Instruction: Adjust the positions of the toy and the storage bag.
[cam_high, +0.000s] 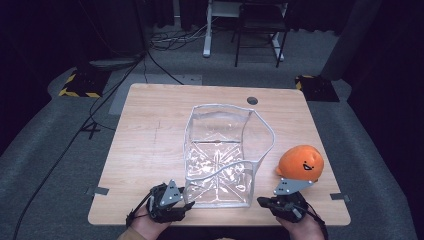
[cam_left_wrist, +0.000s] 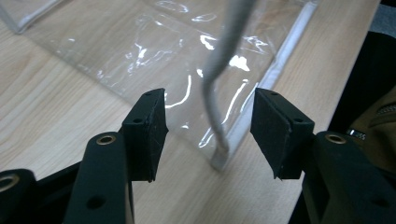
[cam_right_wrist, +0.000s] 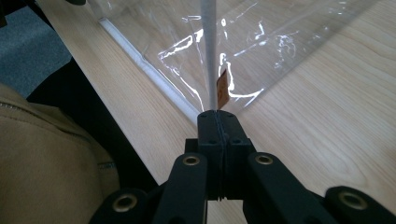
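Left gripper (cam_left_wrist: 208, 135) stands spread around the clear plastic bag's (cam_high: 220, 150) near corner seam; right gripper (cam_right_wrist: 218, 116) is pressed together beside the bag.

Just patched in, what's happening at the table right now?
A person works on a clear plastic bag that stands open on the wooden table. The right gripper is shut at the bag's near right corner edge; whether it pinches the plastic cannot be told. The left gripper is open, with the bag's near left corner seam between its jaws, not clamped. An orange plush toy sits right of the bag.
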